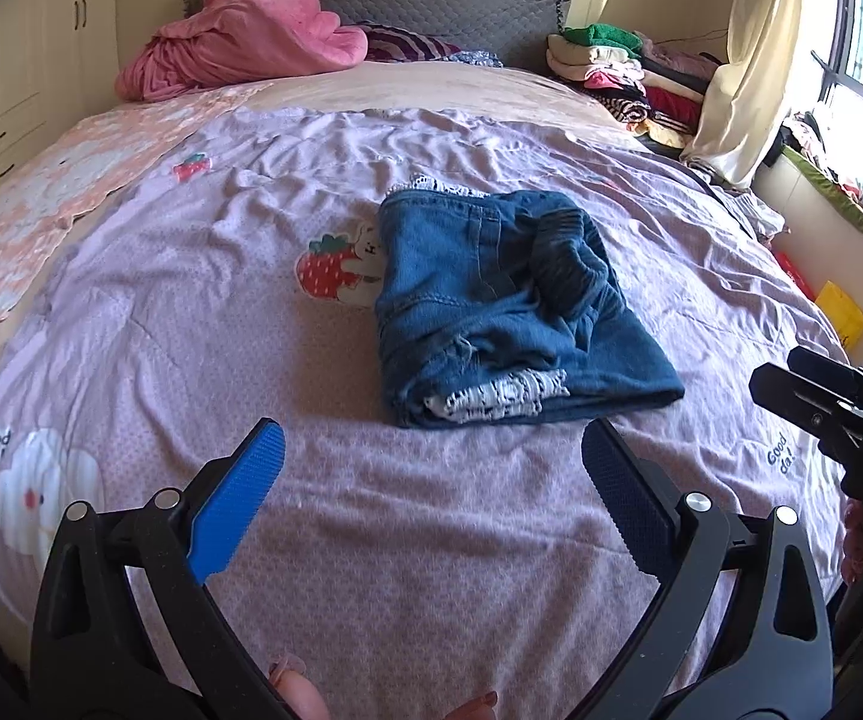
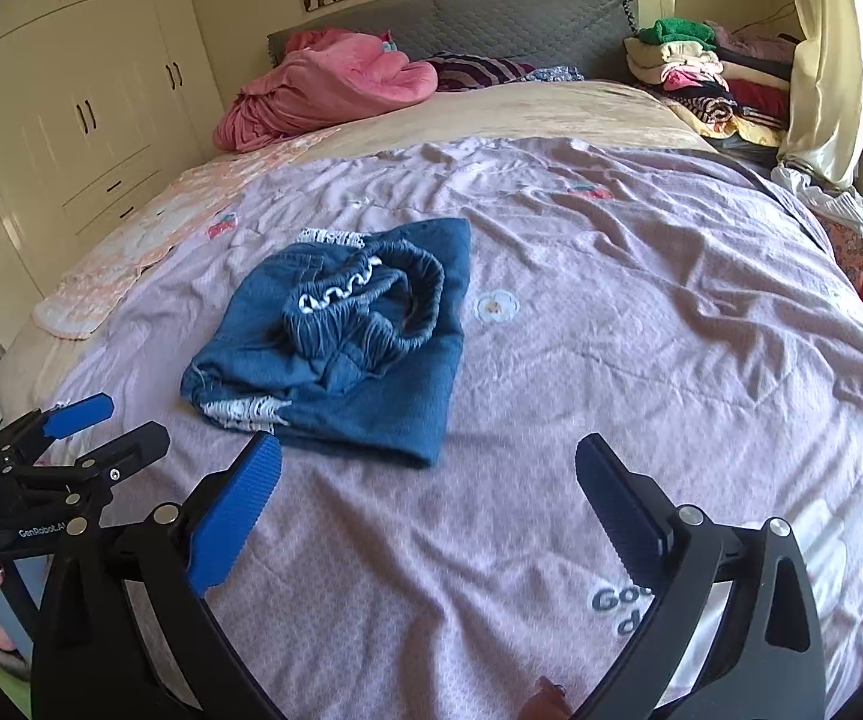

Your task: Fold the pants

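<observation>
A pair of blue denim pants (image 1: 509,306) lies folded into a compact bundle on the lilac bedspread (image 1: 311,510), with white lace trim showing at its near edge. It also shows in the right wrist view (image 2: 341,336), elastic waistband on top. My left gripper (image 1: 431,480) is open and empty, just short of the bundle's near edge. My right gripper (image 2: 428,480) is open and empty, hovering near the bundle's front right corner. The right gripper shows at the right edge of the left wrist view (image 1: 839,414). The left gripper shows at the left of the right wrist view (image 2: 107,426).
A pink blanket (image 1: 239,42) and a striped pillow (image 1: 407,48) lie by the grey headboard (image 1: 443,6). A stack of folded clothes (image 1: 629,78) stands at the far right corner. White wardrobes (image 2: 71,120) line the left wall. A cream curtain (image 1: 755,60) hangs right.
</observation>
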Demonstrator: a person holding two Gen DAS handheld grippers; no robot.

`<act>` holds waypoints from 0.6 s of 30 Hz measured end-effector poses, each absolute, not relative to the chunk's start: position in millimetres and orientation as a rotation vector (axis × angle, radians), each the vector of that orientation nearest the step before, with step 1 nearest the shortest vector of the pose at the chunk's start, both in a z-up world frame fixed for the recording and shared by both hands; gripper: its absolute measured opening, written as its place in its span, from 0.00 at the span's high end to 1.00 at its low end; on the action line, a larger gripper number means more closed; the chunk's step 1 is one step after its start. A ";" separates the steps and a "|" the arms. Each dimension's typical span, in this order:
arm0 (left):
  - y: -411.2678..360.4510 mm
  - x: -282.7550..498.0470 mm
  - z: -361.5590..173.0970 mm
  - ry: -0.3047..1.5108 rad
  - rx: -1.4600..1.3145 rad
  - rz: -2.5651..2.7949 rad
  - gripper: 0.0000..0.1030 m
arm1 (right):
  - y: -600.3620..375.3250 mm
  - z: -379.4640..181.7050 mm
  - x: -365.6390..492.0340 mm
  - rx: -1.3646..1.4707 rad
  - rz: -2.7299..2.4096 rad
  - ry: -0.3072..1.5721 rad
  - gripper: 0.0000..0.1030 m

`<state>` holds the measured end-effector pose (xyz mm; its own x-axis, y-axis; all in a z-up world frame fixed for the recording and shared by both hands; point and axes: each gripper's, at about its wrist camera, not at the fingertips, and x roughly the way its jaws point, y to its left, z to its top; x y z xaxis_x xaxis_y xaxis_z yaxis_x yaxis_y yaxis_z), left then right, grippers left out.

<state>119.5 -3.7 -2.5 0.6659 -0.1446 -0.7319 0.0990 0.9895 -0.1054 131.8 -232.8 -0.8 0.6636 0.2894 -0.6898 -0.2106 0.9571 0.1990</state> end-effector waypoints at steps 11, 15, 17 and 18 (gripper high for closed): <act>-3.3 109.5 -2.7 0.832 -0.062 -0.124 0.10 | -231.7 -3.2 123.4 0.112 0.281 0.804 0.05; -1.8 107.0 -2.4 0.834 -0.067 -0.119 0.10 | -230.6 -1.8 121.4 0.113 0.279 0.800 0.05; -1.7 106.7 -1.8 0.836 -0.065 -0.117 0.09 | -229.6 -1.3 120.2 0.116 0.280 0.801 0.05; -1.6 106.4 -1.5 0.835 -0.066 -0.117 0.09 | -229.9 -1.2 120.0 0.115 0.280 0.800 0.05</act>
